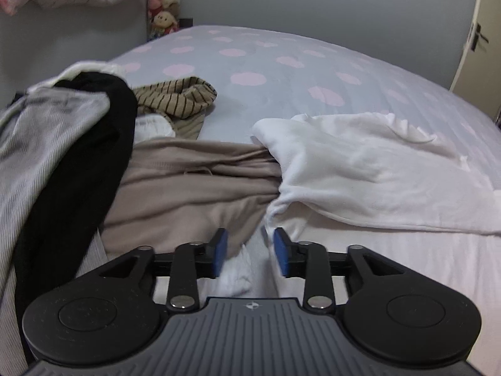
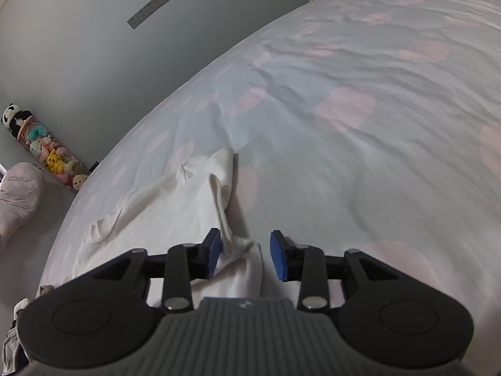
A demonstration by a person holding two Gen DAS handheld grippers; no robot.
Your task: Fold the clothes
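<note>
A white garment [image 1: 369, 172] lies crumpled on the bed, spreading to the right in the left wrist view. My left gripper [image 1: 250, 252] stands open low over its near left edge, where it meets a taupe garment [image 1: 188, 185]; white cloth shows between the blue pads [image 1: 219, 252]. In the right wrist view the same white garment [image 2: 162, 206] lies to the left, with a narrow fold running toward me. My right gripper [image 2: 245, 253] is open over its right edge, and the fold passes just inside the left pad [image 2: 214, 252].
A pile of clothes sits at left: a grey ribbed piece [image 1: 40, 144], a black piece [image 1: 78, 169] and a striped brown piece [image 1: 181, 97]. The bedspread [image 1: 281, 72] has pink spots. A tube of plush toys [image 2: 47, 150] leans against the wall. A door [image 1: 479, 34] stands at right.
</note>
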